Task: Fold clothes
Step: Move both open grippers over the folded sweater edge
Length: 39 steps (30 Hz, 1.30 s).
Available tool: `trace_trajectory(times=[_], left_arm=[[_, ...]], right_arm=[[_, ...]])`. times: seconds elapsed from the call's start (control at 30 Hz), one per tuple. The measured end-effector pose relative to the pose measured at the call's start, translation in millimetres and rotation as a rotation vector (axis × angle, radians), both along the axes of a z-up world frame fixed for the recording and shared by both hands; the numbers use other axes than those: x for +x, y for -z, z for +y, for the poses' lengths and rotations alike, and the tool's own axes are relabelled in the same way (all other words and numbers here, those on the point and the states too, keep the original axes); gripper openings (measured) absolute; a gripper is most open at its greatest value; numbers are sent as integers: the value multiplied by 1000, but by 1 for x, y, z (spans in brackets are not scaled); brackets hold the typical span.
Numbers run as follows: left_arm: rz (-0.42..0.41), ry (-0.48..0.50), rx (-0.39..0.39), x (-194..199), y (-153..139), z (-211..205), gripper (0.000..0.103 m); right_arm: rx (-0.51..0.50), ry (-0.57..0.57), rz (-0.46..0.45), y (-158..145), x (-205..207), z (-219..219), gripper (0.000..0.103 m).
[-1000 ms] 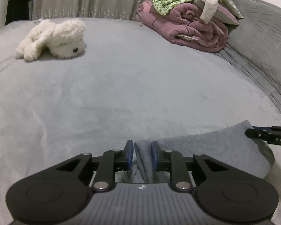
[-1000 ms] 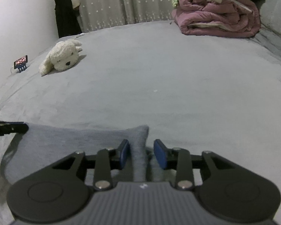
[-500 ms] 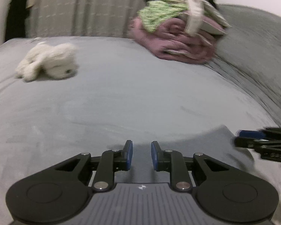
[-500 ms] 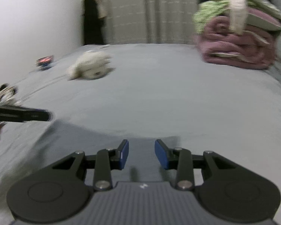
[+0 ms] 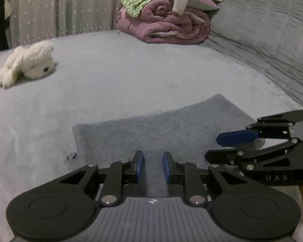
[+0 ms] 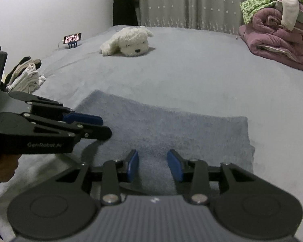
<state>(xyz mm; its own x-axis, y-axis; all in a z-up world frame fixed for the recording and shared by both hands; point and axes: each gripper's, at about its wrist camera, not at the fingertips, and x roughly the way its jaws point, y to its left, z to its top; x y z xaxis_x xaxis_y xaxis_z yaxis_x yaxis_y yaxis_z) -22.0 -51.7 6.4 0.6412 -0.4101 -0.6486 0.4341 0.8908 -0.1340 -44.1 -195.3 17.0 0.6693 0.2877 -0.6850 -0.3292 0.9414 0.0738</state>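
- We hold both tongs low over the near edge of the folded grey-blue cloth (image 5: 167, 129), which lies flat on the grey bed (image 5: 131, 76), on the side away from the white plush dog (image 5: 28, 64).
- Our left tongs (image 5: 152, 167) stand a little apart with nothing pinched; the cloth shows bare in the gap between the pads.
- Our right tongs (image 6: 153, 166) are opening, the cloth lying under them and no fold pressed between the pads.
- We judge one fold just laid down and let go: the cloth makes a neat rectangle with a doubled edge on the side away from the dog.
- The next move, as we see it, calls for re-gripping two corners for another fold, or carrying the cloth to the pale stack (image 6: 28, 76) beside the dog's end of the bed.
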Motion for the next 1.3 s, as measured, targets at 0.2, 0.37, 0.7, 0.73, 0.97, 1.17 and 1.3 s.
trace_trajectory(times=[0.2,0.37,0.7,0.73,0.97,1.17,1.3], left_arm=[[20,-13,-14,4,5,0,22],[33,-31,-36,5,5,1,22],[-48,-7,36,-7,-1,-9,22],[-46,-9,39,-6,1,-9,23],[-44,-24,54,-3,2,-15,25],[-64,-24,19,-11,-5,-13,25],[-52,-40,7,-10,-4,-10,25]], right_arm=[[30,24,36,12,6,-5,36],[9,28,26,12,5,0,37],[27,37,-29,-2,-3,-2,40],[20,43,-13,2,-1,-2,40],[20,58,12,12,4,0,41],[40,73,-40,2,-2,-3,41],[62,105,-45,0,2,-9,41]])
